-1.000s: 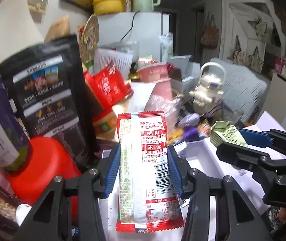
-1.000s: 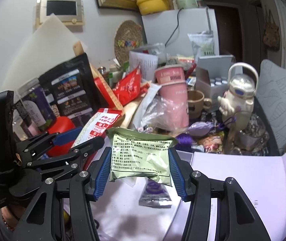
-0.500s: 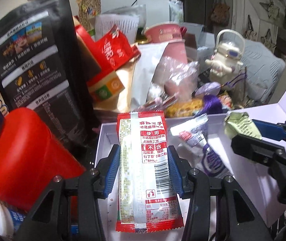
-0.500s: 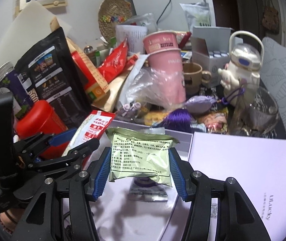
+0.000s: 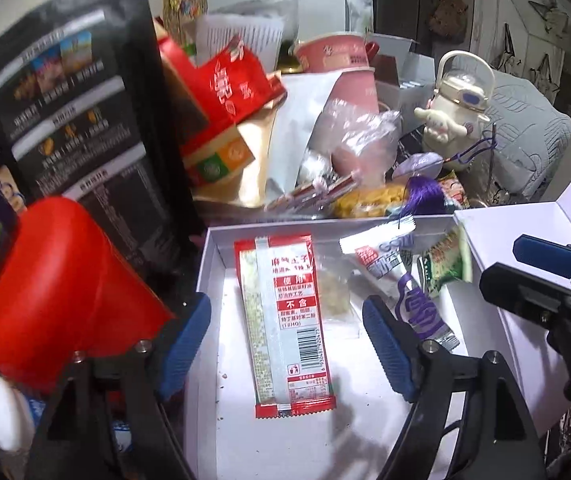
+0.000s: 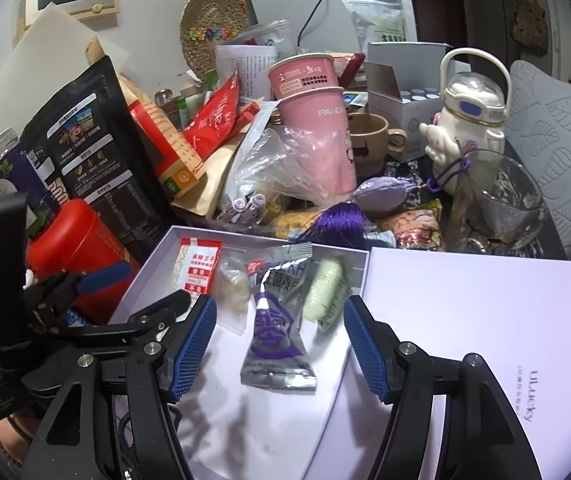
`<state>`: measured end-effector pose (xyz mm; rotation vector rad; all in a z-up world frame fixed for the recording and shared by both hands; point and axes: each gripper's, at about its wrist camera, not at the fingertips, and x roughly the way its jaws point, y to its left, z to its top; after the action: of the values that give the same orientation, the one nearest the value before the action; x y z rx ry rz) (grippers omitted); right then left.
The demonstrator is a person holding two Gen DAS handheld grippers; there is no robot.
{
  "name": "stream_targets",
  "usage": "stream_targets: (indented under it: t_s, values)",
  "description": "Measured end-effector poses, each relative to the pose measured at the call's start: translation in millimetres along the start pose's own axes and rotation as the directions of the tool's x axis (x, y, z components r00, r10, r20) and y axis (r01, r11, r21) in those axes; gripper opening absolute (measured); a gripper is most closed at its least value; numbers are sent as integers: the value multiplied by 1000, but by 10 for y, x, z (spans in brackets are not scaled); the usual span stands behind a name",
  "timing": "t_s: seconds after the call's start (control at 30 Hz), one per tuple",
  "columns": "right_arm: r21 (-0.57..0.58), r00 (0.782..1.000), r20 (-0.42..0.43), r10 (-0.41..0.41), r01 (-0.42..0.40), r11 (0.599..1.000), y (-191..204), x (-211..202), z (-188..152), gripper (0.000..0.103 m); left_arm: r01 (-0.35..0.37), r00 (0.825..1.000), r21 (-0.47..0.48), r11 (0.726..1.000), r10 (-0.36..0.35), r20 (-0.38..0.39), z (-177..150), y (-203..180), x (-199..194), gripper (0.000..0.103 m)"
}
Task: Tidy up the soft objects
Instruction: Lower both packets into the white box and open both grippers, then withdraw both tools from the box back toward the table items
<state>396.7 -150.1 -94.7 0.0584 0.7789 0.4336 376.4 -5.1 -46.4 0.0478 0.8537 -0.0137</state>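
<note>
Jaws of both tools have just been opening, and we see nothing clamped in either one now. The left gripper (image 5: 285, 334) stands spread, its blue pads clear on both sides of the red-and-white snack packet (image 5: 285, 320), which lies flat and lengthwise on the floor of the white box (image 5: 209, 264); the packet touches neither pad. The right gripper (image 6: 279, 344) is likewise released, its pads apart with the grey-and-purple sachet (image 6: 275, 340) lying between them on the box floor, untouched. The pale green packet (image 6: 327, 288) appears blurred just beyond the right pad, at the box's right wall; we cannot tell whether it has settled or is in the air. In the left wrist view the same green packet (image 5: 447, 264) sits tilted at the far right corner of the box, beside the sachet. A small clear pouch (image 6: 233, 288) lies between the red-and-white packet and the sachet. The box's open lid (image 6: 465, 320) lies flat to the right. Behind the box the desk is crowded: a red canister (image 5: 57, 288) just left of it, a black pouch (image 5: 81, 120), stacked pink cups (image 6: 317, 120) and a white figure-shaped bottle (image 6: 473, 120).
</note>
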Motion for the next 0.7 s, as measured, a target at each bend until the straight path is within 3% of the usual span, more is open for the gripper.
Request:
stream_targets:
  t_s: [0.4, 0.7]
  values:
    - [-32, 998, 63, 1, 1, 999, 154, -488, 15, 67, 32, 995, -15, 999, -31, 91, 63, -47, -559, 78]
    - [-70, 987, 159, -3, 14, 997, 385, -1081, -52, 67, 43, 981, -11, 999, -40, 188, 7, -55, -1184, 78]
